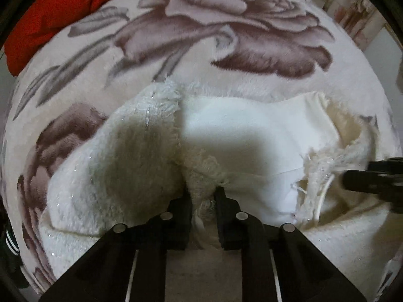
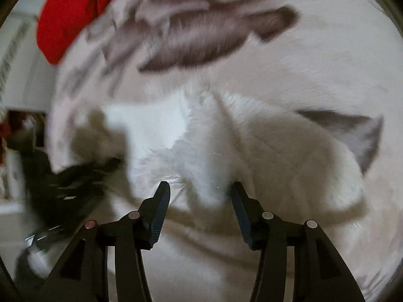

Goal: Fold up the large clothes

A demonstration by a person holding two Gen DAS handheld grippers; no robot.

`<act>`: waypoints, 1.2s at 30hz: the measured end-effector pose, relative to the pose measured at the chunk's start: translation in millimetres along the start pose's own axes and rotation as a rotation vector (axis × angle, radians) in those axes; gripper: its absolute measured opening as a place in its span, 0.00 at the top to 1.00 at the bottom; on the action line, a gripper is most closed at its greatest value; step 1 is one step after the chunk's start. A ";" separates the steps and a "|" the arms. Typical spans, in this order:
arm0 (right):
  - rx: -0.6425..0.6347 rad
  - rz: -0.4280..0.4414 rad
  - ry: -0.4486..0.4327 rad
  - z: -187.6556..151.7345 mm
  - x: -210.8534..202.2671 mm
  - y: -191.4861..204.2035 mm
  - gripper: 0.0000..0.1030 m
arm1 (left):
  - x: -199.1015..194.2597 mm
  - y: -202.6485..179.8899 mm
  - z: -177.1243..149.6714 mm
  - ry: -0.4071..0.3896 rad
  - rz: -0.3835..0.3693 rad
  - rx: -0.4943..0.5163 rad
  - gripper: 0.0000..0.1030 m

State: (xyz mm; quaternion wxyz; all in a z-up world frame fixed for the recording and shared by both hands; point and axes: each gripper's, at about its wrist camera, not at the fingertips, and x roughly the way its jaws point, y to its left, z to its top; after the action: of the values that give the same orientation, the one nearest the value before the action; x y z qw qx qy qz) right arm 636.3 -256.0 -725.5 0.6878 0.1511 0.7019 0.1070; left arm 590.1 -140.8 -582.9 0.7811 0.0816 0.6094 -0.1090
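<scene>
Two grippers over the fluffy white garment (image 1: pixel 141 156) lying mid floral blanket (image 1: pixel 226 37): left gripper (image 1: pixel 202 196) clamped on a fuzzy fold, right gripper (image 2: pixel 200 188) parted, gripping nothing. Thin pinch risks slipping out; blurred right approach risks snagging loose fringe.

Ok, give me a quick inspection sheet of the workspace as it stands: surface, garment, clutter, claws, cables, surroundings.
Surface: plush floral blanket, cream with large mauve flowers.
Job's things: white fluffy garment lying rumpled, smooth lining turned up in the middle.
Clutter: red cloth bunched at the far left edge.
Claws: left claw shut on a fuzzy fold of the garment; right claw open above the fluffy fabric, pads not pressing it; that view is blurred.
Cables: nothing seen.
Surroundings: pale furniture at the far right, too distorted to identify.
</scene>
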 end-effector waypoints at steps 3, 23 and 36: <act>0.012 -0.042 -0.048 -1.7 3.0 2.1 0.93 | -18.8 2.3 1.4 -0.062 -0.023 -0.016 0.88; 0.211 0.162 -0.118 -32.1 -61.1 -28.2 0.53 | -67.3 55.3 -26.7 -0.050 -0.289 -0.220 0.13; 0.626 0.461 0.314 -356.7 52.3 24.4 0.53 | -115.3 99.9 -301.7 0.181 -0.049 -0.498 0.08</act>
State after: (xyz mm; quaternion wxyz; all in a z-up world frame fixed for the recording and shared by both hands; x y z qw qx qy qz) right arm 281.5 -194.0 -754.5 0.4513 0.4877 0.7448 0.0615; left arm 308.3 42.1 -545.1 0.7164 -0.1185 0.6867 0.0334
